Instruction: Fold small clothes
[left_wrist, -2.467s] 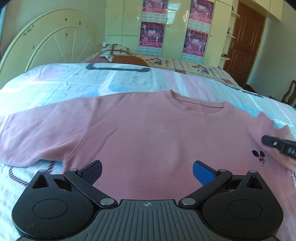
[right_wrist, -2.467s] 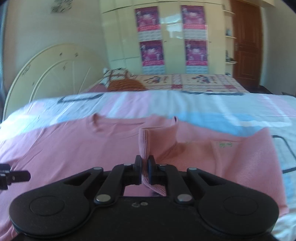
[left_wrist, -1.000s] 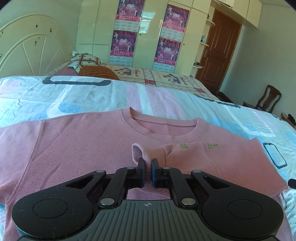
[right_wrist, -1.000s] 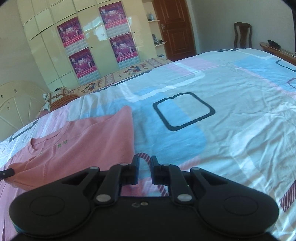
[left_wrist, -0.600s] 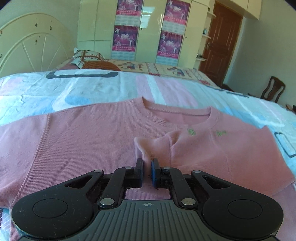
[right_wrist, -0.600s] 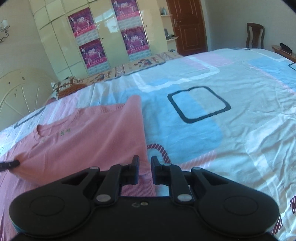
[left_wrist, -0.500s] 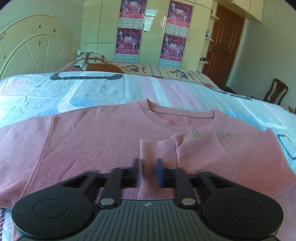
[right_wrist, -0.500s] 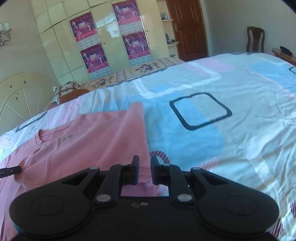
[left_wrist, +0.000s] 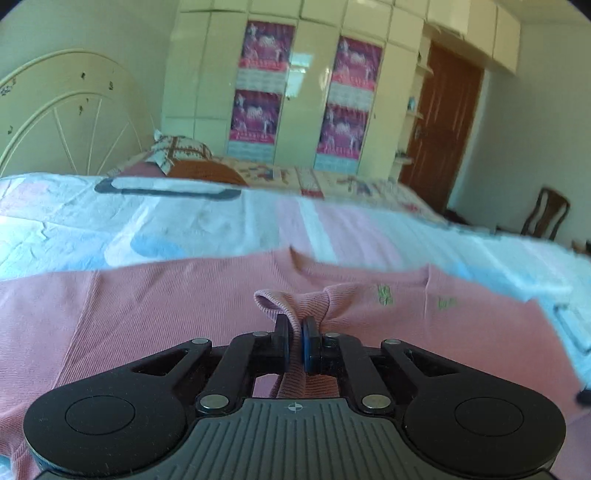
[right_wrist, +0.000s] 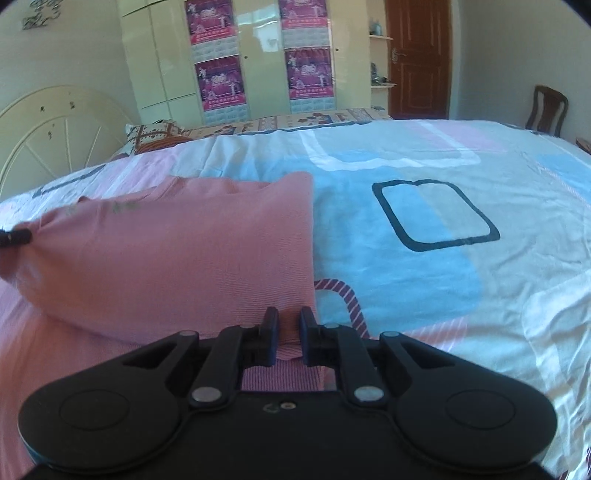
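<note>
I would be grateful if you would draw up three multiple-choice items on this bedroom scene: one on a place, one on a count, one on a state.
1. Where does the pink knit sweatshirt lie?
A. on the pastel patterned bedspread
B. on the wooden chair
C. on the floor

2. How many purple posters hang on the cream wardrobe doors?
A. two
B. four
C. six

3. What is the left gripper doing?
A. standing wide open above the cloth
B. shut on nothing
C. pinching the folded-in sleeve's ribbed cuff

Answers:
1. A: the bedspread shows on all sides of the sweatshirt.
2. B: there are two columns of two.
3. C: pink ribbed cloth runs between the closed pads.
</note>
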